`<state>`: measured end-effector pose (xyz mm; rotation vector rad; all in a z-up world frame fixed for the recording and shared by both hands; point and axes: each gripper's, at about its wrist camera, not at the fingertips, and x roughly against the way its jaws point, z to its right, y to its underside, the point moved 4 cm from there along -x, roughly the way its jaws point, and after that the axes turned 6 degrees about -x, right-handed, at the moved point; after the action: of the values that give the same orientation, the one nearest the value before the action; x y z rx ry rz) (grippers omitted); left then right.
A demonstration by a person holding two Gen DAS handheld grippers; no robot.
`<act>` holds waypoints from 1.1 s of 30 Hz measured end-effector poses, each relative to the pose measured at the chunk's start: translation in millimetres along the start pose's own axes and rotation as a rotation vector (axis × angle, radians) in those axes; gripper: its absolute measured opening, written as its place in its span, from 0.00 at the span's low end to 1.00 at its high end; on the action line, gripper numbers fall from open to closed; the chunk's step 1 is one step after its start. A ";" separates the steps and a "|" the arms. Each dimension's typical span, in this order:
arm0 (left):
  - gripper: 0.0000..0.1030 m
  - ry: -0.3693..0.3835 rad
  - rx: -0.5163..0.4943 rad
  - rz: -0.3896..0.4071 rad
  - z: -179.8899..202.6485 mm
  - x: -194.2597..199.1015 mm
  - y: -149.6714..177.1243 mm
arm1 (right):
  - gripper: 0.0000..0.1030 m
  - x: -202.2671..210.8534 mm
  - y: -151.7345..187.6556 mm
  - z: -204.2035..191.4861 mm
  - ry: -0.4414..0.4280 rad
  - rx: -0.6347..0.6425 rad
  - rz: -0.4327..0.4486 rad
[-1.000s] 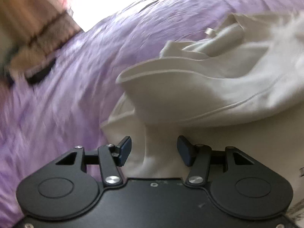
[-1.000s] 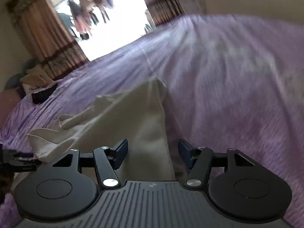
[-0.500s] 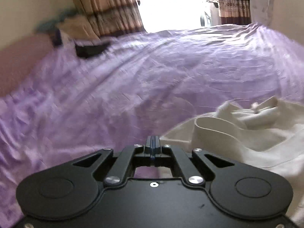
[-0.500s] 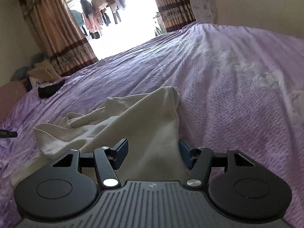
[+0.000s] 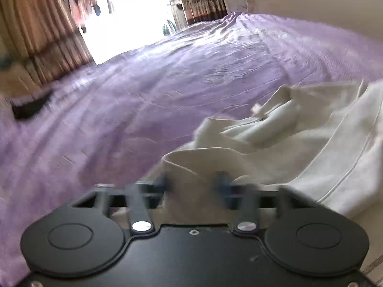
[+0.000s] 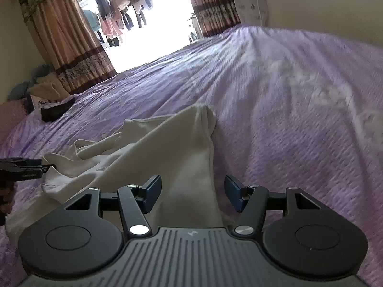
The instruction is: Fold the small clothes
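A cream-white small garment [image 5: 311, 143] lies crumpled on the purple bedsheet [image 5: 167, 83]. My left gripper [image 5: 194, 186] is over its near left hem. Its blurred jaws are opening, with a fold of the cloth between them and no pad pressing on it. In the right wrist view the same garment [image 6: 167, 148] stretches away from my right gripper [image 6: 192, 192]. That gripper stands open, with a strip of the fabric lying loosely between its pads. The left gripper [image 6: 47, 166] shows at the left edge, its tips at the garment's far left edge.
The purple bedsheet [image 6: 287, 119] spreads wide to the right and far side. A black item [image 6: 56, 110] and a pile of clothes [image 6: 45, 88] lie at the far left by the curtains. A pillow [image 6: 249, 2] leans at the back wall.
The left gripper was shut beside the garment half a second ago; it has since swung right over the hem with its jaws apart. The right gripper has stayed where it was, open.
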<state>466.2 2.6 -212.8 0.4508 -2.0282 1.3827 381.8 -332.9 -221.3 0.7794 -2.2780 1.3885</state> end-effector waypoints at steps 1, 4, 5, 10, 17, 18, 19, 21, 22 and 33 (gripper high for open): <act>0.01 0.002 0.040 -0.018 -3.6 -0.8 -1.5 | 0.69 -0.9 0.3 0.4 -0.008 -0.007 -0.007; 0.01 -0.067 0.128 0.013 -17.4 15.4 -2.5 | 0.69 1.2 -0.2 -3.4 -0.009 0.010 0.002; 0.01 -0.080 0.167 0.030 -23.8 24.4 -2.3 | 0.69 3.0 -0.8 -5.8 -0.008 0.020 0.006; 0.01 -0.134 0.310 0.115 -48.7 84.3 -12.8 | 0.69 15.5 -5.7 -20.3 -0.016 0.073 0.044; 0.01 -0.230 0.336 0.221 -69.9 146.1 -39.1 | 0.69 22.2 -9.7 -27.9 -0.049 0.079 0.055; 0.02 -0.256 0.332 0.205 -73.6 139.7 -41.6 | 0.69 21.5 -10.0 -27.8 -0.050 0.076 0.053; 0.03 -0.268 0.331 0.175 -77.3 127.1 -41.4 | 0.69 19.7 -9.7 -27.9 -0.048 0.072 0.048; 0.20 -0.327 0.298 0.101 -81.6 94.2 -34.4 | 0.69 14.8 -8.6 -27.1 -0.033 0.069 0.027; 0.43 -0.401 0.267 0.075 -82.4 76.8 -26.3 | 0.69 11.9 -8.3 -26.7 -0.018 0.069 0.016; 0.56 -0.112 0.360 -0.208 -38.9 115.4 83.0 | 0.76 19.7 -7.5 -22.2 -0.005 0.117 -0.045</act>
<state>343.2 78.7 -184.2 0.8869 -1.7578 1.6228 371.5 -321.1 -195.0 0.8660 -2.1853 1.5124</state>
